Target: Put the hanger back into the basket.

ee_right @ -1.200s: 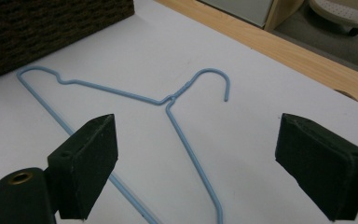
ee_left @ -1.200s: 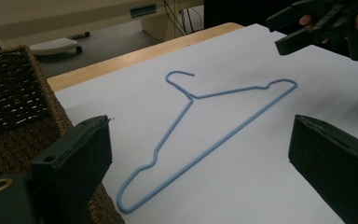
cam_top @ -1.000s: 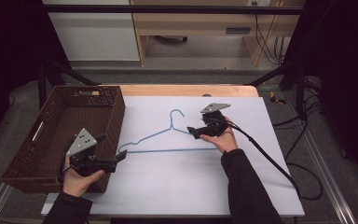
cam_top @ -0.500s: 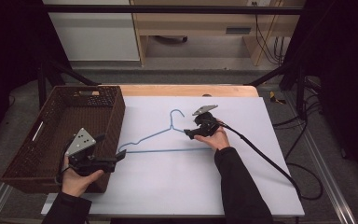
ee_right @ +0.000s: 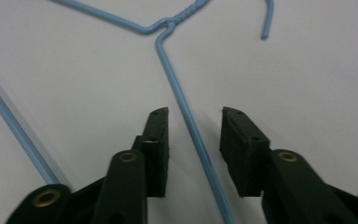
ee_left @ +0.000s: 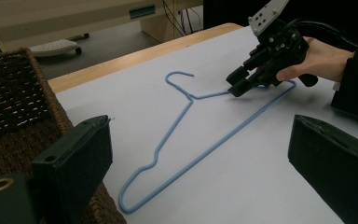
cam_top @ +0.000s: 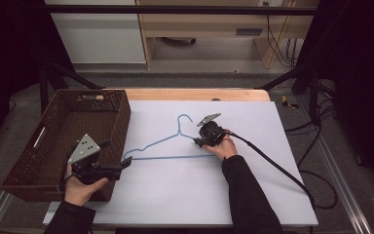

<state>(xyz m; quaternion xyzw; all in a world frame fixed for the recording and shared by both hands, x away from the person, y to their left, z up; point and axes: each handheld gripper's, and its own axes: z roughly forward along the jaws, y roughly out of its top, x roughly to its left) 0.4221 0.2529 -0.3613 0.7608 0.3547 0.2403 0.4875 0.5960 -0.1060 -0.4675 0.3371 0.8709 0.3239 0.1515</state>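
**Right Gripper Astride Hanger Wire**

High view: right gripper (cam_top: 197, 141) low on the table (cam_top: 272, 195), tips at the right shoulder wire of the blue hanger (cam_top: 168, 140). Left gripper (cam_top: 122, 165) well apart, by the basket (cam_top: 53, 141).

Left gripper view: own jaws wide, nothing between; hanger (ee_left: 186, 140) ahead.

Right gripper view: jaws just closing, wire (ee_right: 186, 121) between the pads (ee_right: 161, 140), gaps visible both sides, not yet clamped.
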